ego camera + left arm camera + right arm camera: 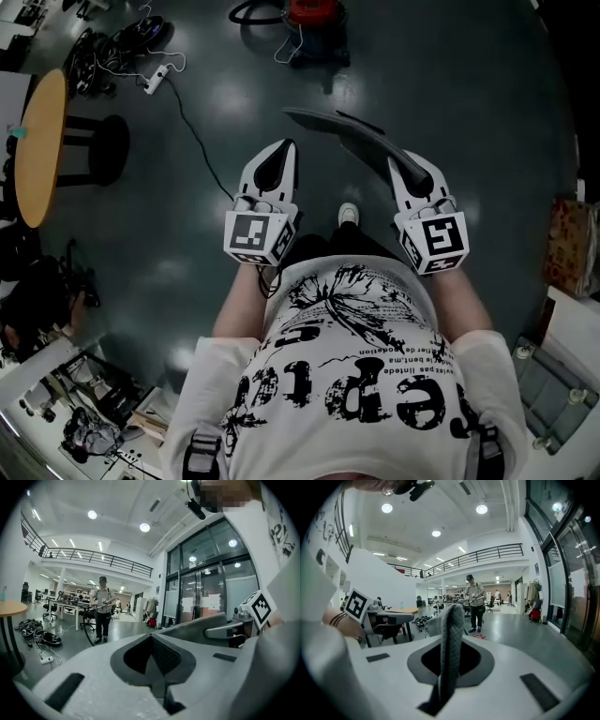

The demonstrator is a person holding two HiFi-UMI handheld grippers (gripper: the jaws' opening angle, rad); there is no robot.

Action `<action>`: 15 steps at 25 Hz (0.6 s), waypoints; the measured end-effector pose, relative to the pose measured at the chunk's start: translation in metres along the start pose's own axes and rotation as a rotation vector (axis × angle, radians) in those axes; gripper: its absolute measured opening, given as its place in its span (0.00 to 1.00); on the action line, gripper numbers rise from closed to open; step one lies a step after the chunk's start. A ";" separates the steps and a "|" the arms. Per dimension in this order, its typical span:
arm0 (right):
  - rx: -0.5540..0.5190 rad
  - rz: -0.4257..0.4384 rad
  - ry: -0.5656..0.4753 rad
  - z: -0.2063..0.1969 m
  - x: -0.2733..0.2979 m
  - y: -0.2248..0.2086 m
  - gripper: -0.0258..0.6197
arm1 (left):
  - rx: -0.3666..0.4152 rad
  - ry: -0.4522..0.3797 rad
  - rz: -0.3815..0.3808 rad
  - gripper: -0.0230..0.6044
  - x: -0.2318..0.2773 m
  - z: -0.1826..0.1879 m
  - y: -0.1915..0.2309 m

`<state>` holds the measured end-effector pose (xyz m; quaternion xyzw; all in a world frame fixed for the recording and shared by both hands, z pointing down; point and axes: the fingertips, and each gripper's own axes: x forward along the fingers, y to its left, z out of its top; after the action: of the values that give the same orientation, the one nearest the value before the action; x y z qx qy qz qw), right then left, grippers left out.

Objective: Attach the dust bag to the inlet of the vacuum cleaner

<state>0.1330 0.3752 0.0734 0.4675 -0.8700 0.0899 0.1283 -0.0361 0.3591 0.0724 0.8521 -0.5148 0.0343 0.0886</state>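
Note:
A red vacuum cleaner (314, 17) with a black hose stands on the dark floor far ahead of me. The grey dust bag (349, 131) is a flat fabric piece pinched at one edge in my right gripper (401, 167); it sticks out forward and to the left. In the right gripper view the bag's grey weave (452, 634) rises between the shut jaws. My left gripper (285, 148) is held level beside it, shut and empty, apart from the bag. From the left gripper view the bag (197, 626) shows to the right.
A round wooden table (37, 141) and a black stool (98, 145) are at the left, with a power strip and cables (155, 80) on the floor. A person (101, 609) stands in the distance. Glass doors (211, 592) line one side. Cluttered benches (75, 403) are near me.

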 end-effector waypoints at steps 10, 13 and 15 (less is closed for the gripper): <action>0.009 -0.018 0.029 0.008 0.091 -0.103 0.05 | -0.019 0.051 0.025 0.04 0.110 -0.013 0.039; 0.015 -0.015 0.043 0.021 0.126 -0.120 0.05 | -0.019 0.070 0.003 0.04 0.146 -0.010 0.060; 0.023 -0.015 0.055 0.029 0.154 -0.131 0.05 | -0.029 0.082 -0.012 0.04 0.174 -0.009 0.081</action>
<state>0.1571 0.1735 0.0984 0.4729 -0.8615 0.1117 0.1476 -0.0256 0.1722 0.1164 0.8516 -0.5061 0.0610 0.1221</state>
